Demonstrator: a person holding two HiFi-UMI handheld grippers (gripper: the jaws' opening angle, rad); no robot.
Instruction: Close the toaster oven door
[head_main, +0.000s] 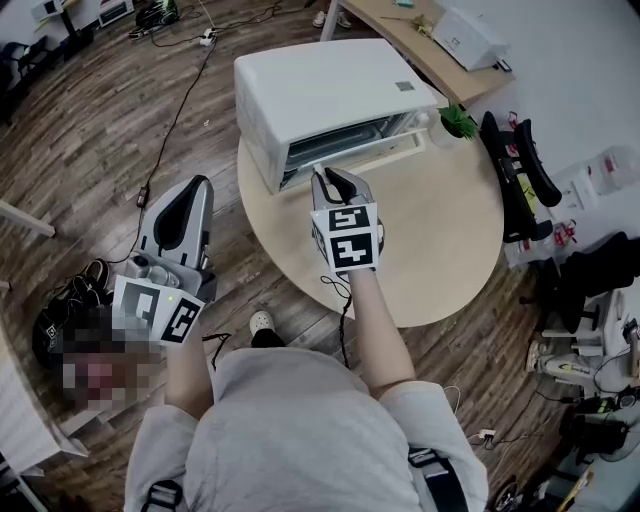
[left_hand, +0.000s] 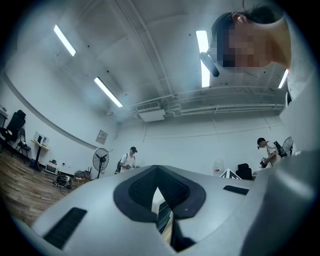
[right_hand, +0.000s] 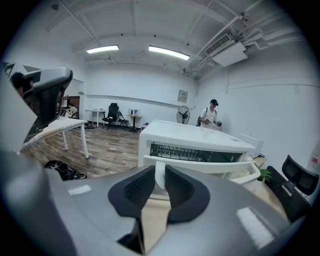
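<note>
Toaster oven door (head_main: 395, 148) stands ajar, handle (right_hand: 200, 165) clamped between right gripper (right_hand: 159, 172) jaws; next, judged: swing it up and shut; left gripper (left_hand: 158, 182) jaws together, empty.

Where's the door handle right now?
In the head view, the door handle runs along the front of the toaster oven on the round table, its left end between the right gripper's jaws.

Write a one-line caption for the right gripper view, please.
The right gripper grips the white door handle of the partly open toaster oven.
</note>
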